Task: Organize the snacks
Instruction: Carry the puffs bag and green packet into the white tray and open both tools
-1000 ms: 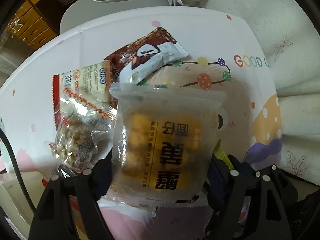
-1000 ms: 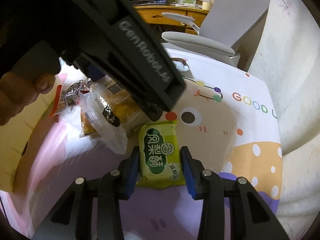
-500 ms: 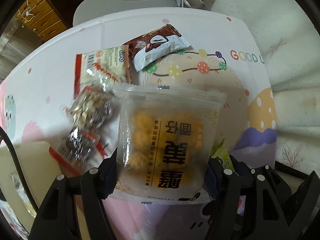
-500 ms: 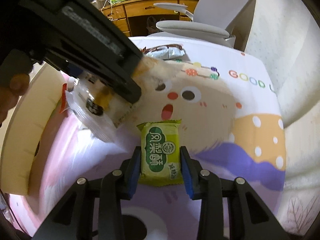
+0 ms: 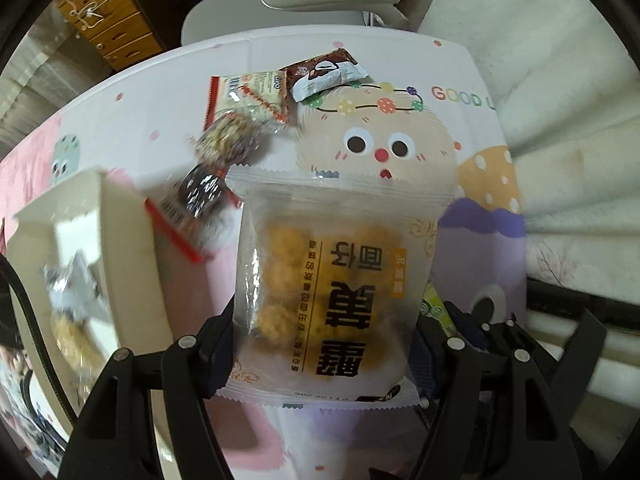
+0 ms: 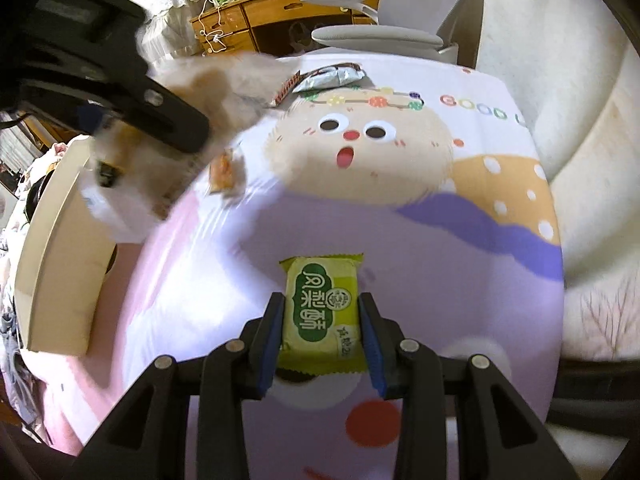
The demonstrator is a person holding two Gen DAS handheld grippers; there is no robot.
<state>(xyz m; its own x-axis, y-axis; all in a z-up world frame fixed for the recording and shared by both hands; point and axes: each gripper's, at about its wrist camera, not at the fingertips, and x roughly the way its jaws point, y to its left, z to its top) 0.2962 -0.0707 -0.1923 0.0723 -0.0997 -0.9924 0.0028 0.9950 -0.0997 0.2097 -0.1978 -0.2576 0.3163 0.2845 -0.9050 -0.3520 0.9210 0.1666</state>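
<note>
Work surface: a bench (image 6: 420,240) covered with a cartoon-print cloth showing a round face and the letters "GOOD". A grey office chair (image 6: 376,36) stands at its far edge, with a wooden desk (image 6: 280,4) behind.

Left hand-held gripper (image 5: 324,344): clamped on a frosted snack bag (image 5: 336,280) of round yellow pieces with dark lettering, pointing down, the bag clear of the cloth.

Right hand-held gripper (image 6: 322,340): closed on a small green pastry packet (image 6: 322,308), one blue pad against each long side, above the lilac part of the cloth.

A cream open box (image 5: 104,248) stands at the left edge of the bench; wrapped items lie inside, too blurred to identify.

On the cloth near the far edge lie a brown-and-white packet (image 5: 326,76), just beside it a red-edged clear snack packet (image 5: 248,100), and nearer a dark wrapped snack (image 5: 200,192).
</note>
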